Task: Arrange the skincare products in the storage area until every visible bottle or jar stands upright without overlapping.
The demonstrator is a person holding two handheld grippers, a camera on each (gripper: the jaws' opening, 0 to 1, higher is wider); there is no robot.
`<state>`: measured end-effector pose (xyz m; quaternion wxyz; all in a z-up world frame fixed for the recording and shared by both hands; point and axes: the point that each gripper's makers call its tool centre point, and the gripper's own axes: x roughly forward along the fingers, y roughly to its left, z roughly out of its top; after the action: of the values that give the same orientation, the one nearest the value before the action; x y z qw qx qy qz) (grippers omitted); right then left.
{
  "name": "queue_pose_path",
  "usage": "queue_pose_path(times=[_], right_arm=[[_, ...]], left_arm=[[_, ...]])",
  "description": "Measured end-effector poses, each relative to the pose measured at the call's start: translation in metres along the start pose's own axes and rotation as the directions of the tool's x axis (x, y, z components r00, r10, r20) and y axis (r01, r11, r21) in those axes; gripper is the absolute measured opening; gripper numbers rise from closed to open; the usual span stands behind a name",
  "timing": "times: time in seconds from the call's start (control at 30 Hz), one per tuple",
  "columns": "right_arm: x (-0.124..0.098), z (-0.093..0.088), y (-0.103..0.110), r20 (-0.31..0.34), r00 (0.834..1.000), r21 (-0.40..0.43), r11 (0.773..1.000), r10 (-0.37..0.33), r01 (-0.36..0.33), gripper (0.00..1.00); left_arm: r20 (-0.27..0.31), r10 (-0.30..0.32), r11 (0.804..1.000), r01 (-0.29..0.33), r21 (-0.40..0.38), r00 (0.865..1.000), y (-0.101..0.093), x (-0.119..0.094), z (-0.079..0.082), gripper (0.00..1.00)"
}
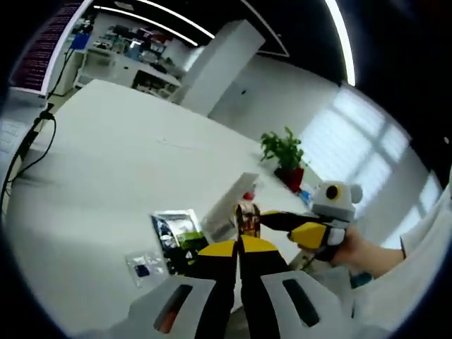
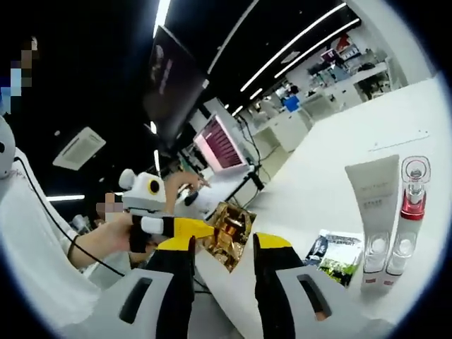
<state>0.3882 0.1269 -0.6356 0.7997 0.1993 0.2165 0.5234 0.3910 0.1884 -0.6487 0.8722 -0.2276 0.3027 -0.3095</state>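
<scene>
Right, my left gripper (image 1: 238,247) sits at the bottom centre of the left gripper view with its yellow-tipped jaws pressed together. A small gold and brown sachet (image 1: 247,217) pokes up just above the tips, and I judge it pinched there, though the bite itself is hidden behind the jaws. Over in the right gripper view my right gripper (image 2: 224,244) stands with its jaws spread apart and nothing between them. The same gold sachet (image 2: 227,235) hangs in that gap, held from the left of the frame by the other gripper's yellow tips, apart from both of my pads as far as I can see.

Moving outward in the right gripper view, a white tube (image 2: 373,219) and a clear bottle with a red collar (image 2: 407,212) stand side by side at the right of the frame, touching or nearly so, both with their long axes up the frame. A dark packet with green print (image 2: 337,256) lies flat on the white table (image 2: 395,106) just left of the tube's foot. In the left gripper view that packet (image 1: 176,236) lies lower left of the jaw tips, and a smaller clear packet (image 1: 143,266) lies beyond it toward the lower left.

So the standing pair lies right of and beyond my right jaws, and the right gripper looks the nearer to them. The sachet sits between both grippers, ready for a handover or a set-down.
</scene>
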Motion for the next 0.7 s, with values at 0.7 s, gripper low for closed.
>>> queue_pose_path(times=[0.7], right_arm=[[-0.003,-0.029,0.001,-0.098,0.995,-0.166,0.986,-0.026,0.009,0.78]], left_arm=[[-0.023,0.049,0.997,-0.05,-0.061,0.999,0.039,0.027,0.0,0.04]])
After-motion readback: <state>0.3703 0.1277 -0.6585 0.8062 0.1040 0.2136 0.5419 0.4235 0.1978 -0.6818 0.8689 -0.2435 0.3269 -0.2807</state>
